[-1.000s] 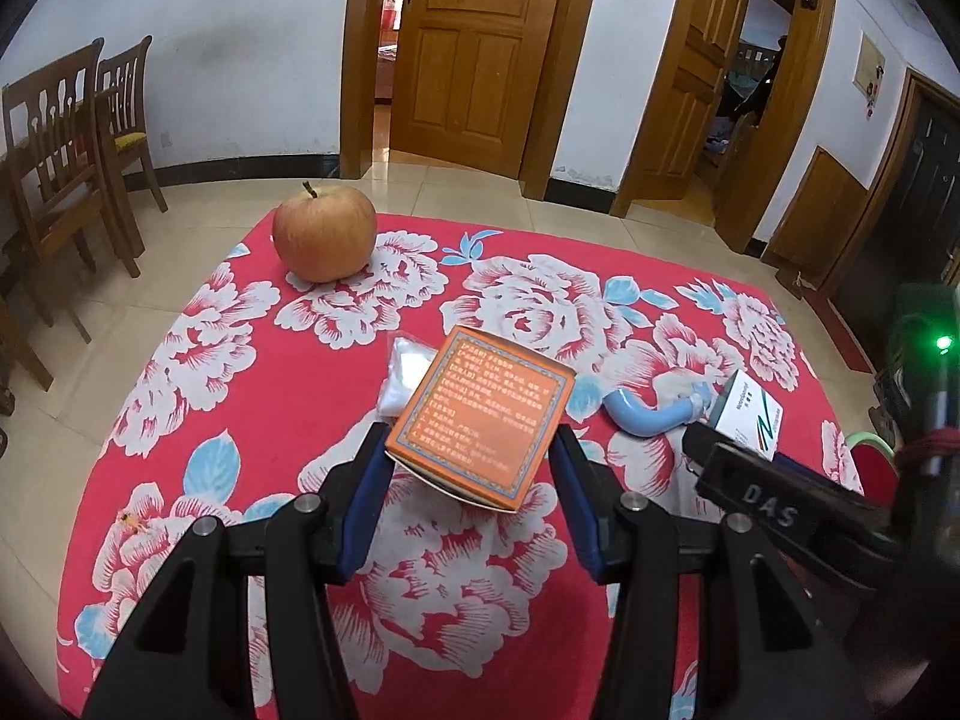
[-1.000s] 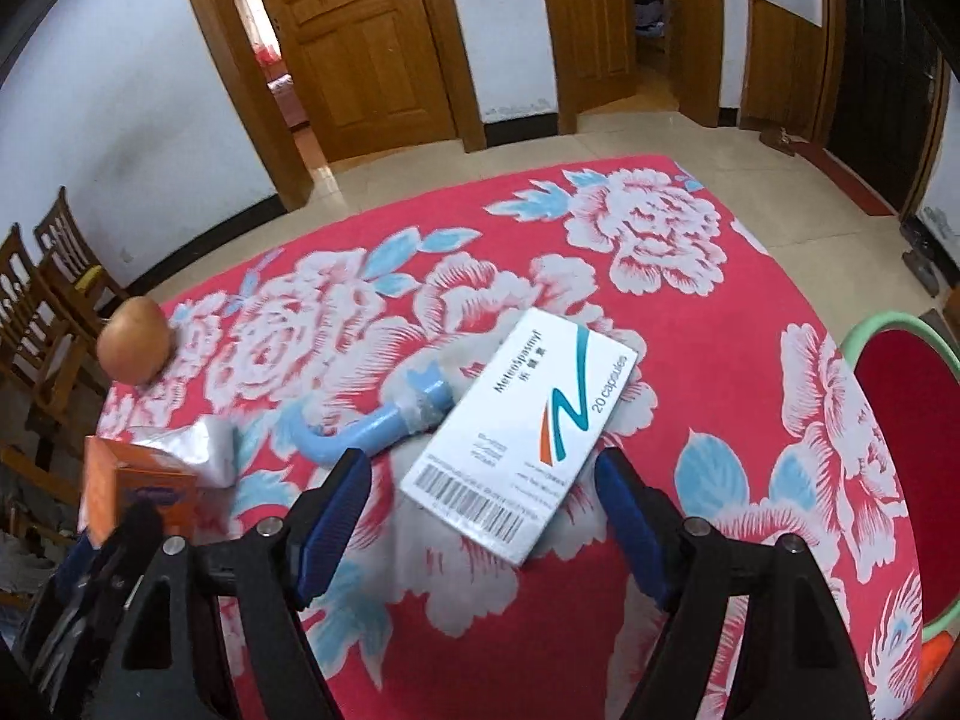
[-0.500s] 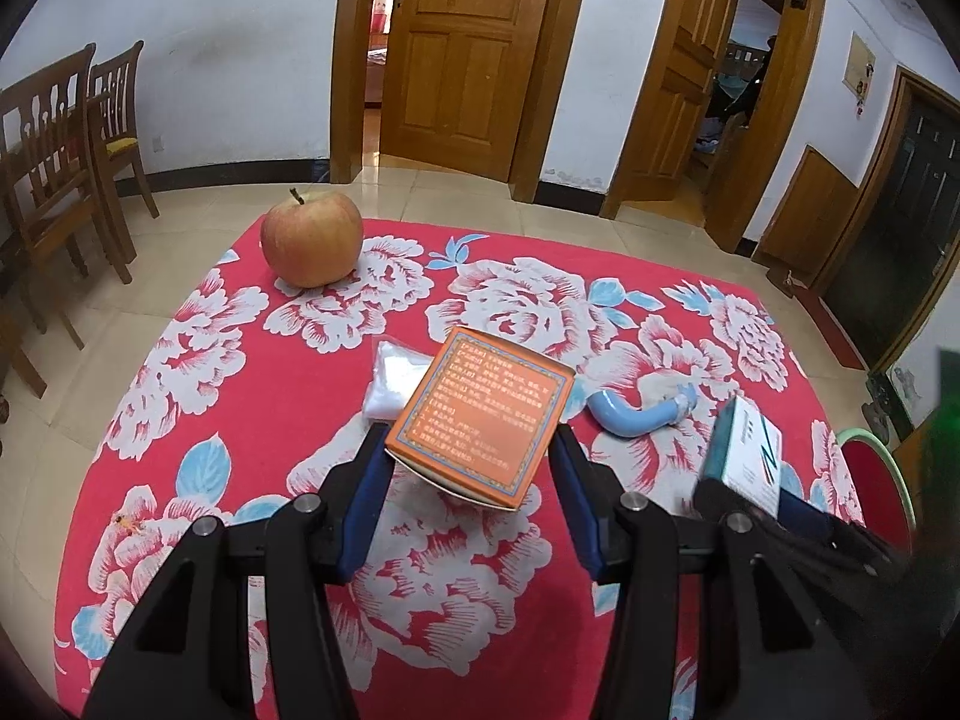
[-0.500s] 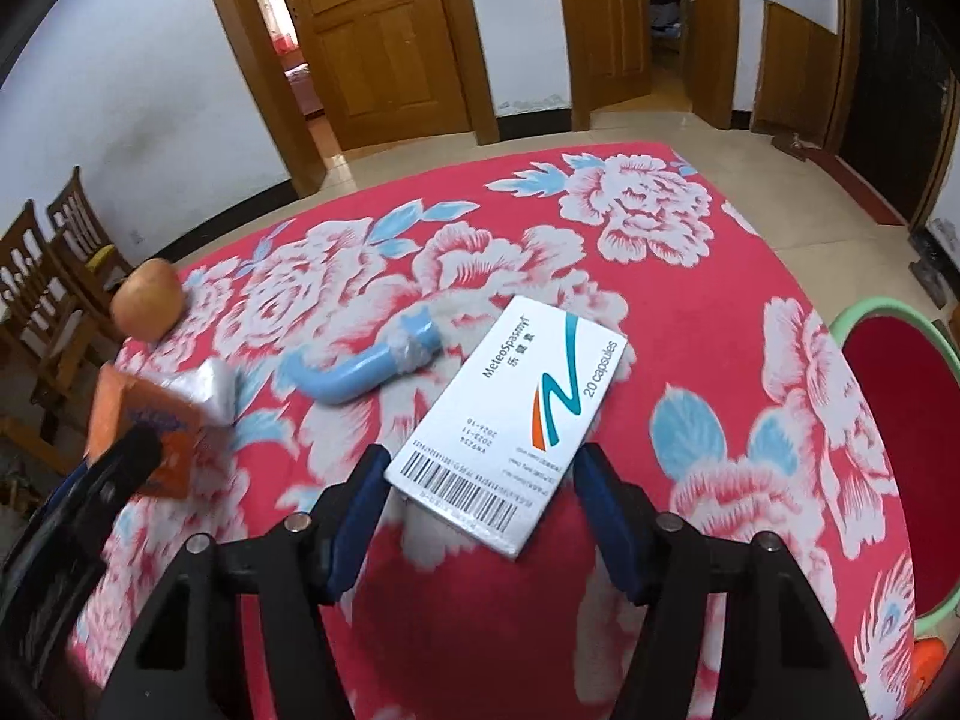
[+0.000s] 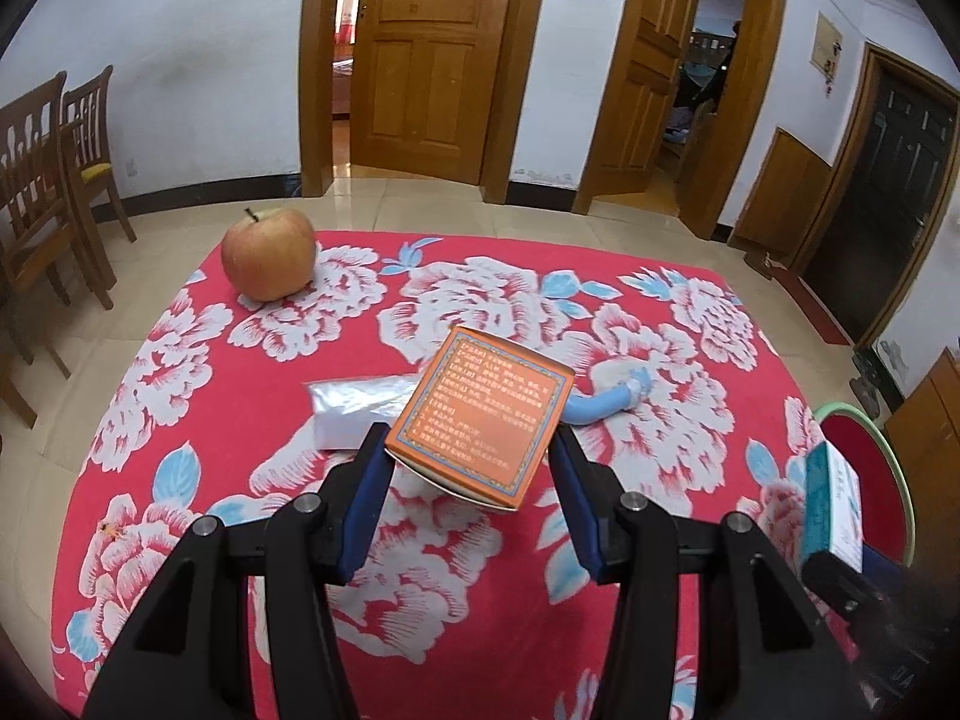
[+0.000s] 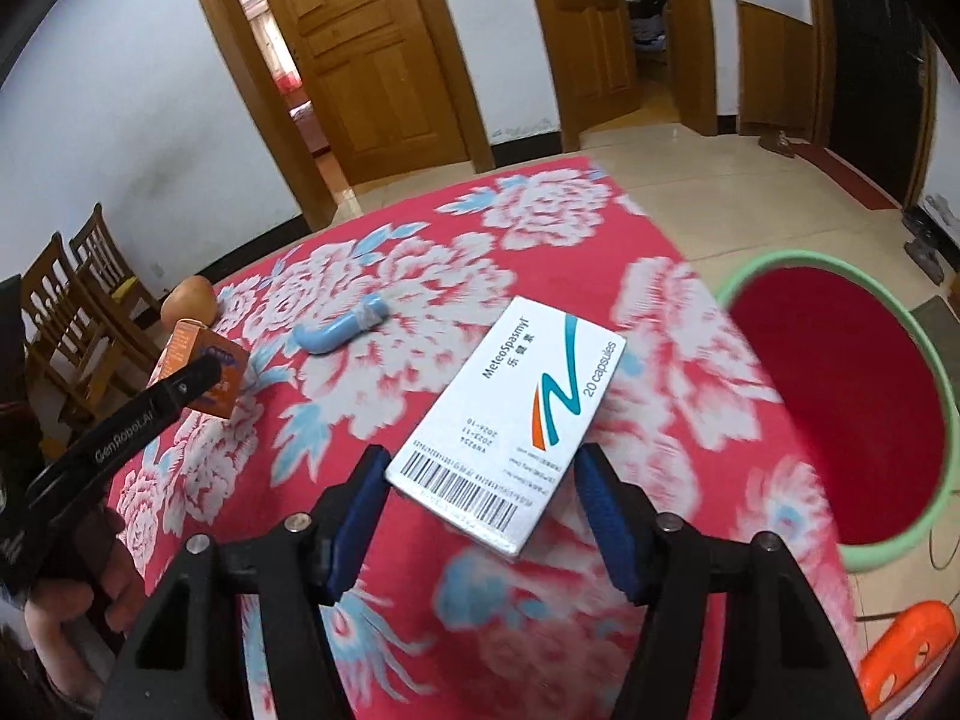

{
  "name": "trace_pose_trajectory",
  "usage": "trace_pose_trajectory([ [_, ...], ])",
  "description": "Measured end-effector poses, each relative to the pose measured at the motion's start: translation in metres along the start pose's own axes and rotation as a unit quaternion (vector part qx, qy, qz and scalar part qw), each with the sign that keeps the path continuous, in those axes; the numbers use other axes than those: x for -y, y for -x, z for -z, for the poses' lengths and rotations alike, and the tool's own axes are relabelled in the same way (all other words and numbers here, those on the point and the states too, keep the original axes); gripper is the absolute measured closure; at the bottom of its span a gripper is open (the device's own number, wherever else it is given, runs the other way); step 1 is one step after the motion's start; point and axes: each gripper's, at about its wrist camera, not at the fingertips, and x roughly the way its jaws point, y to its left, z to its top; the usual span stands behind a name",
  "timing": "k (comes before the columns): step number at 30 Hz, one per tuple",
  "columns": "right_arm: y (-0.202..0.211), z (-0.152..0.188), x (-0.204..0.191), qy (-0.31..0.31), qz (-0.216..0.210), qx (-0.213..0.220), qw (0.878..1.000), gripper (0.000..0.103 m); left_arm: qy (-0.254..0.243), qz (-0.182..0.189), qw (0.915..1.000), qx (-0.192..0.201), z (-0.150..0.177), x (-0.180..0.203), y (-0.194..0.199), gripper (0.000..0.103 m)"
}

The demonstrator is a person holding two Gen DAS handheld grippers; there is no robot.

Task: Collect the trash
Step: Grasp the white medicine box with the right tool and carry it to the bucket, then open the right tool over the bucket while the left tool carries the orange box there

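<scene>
My left gripper is shut on an orange box and holds it above the red flowered tablecloth; the box also shows in the right wrist view. My right gripper is shut on a white medicine box, lifted over the table's right side near a green-rimmed red bin. The white box also shows in the left wrist view. A blue curved tube and a clear plastic packet lie on the cloth.
An apple sits at the table's far left corner. Wooden chairs stand to the left. An orange object lies on the floor by the bin. Wooden doors line the far wall.
My right gripper has closed on the white box, lifted it and carried it right toward the bin. My left gripper has risen with the orange box, uncovering the plastic packet.
</scene>
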Motion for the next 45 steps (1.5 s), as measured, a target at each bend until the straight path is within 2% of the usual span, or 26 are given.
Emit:
trace_pose_trajectory([
  [9, 0.031, 0.014, 0.055, -0.050, 0.028, 0.019, 0.998, 0.037, -0.032, 0.031, 0.9990, -0.002, 0.002, 0.030, 0.019, 0.050],
  [27, 0.046, 0.025, 0.155, -0.144, 0.061, 0.038, 0.987, 0.036, -0.071, 0.103, 0.9916, -0.030, 0.010, 0.110, 0.038, 0.050],
  [37, 0.054, 0.026, 0.182, -0.171, 0.057, 0.052, 0.982, 0.035, -0.109, 0.121, 0.9858, -0.041, 0.017, 0.158, 0.035, 0.050],
  [45, 0.079, 0.028, 0.197, -0.196, 0.058, 0.083, 0.975, 0.032, -0.137, 0.145, 0.9785, -0.053, 0.025, 0.196, 0.029, 0.050],
])
